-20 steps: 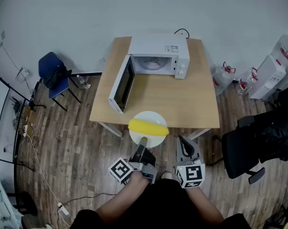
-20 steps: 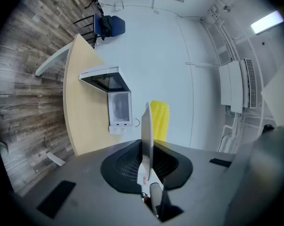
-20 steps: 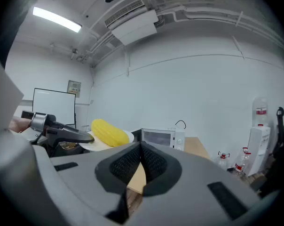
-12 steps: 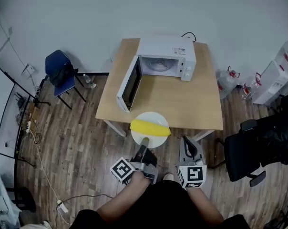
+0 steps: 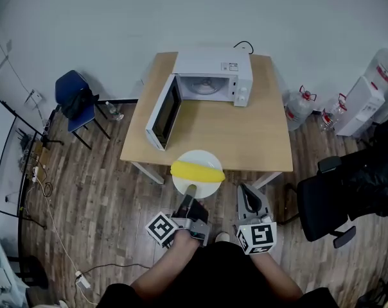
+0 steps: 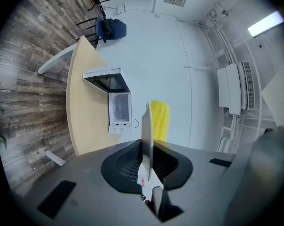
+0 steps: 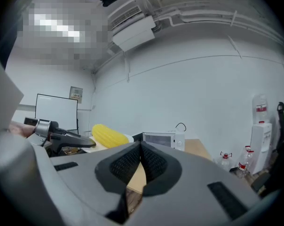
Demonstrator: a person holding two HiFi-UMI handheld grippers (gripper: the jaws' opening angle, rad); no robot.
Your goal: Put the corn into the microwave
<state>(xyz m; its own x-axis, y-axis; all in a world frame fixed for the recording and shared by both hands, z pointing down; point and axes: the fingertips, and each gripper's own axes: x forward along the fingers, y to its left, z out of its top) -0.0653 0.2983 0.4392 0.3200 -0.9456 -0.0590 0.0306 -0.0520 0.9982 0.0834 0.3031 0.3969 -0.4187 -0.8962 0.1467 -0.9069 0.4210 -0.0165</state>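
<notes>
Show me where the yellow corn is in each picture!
Head view: corn in the middle, on the white plate, by the near edge of the table.
Left gripper view: corn at centre, right of the plate's edge.
Right gripper view: corn left of centre.
Shared landmark: the white microwave, in all three.

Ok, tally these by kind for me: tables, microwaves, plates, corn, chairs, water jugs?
table: 1
microwave: 1
plate: 1
corn: 1
chairs: 2
jugs: 2
Total: 8
</notes>
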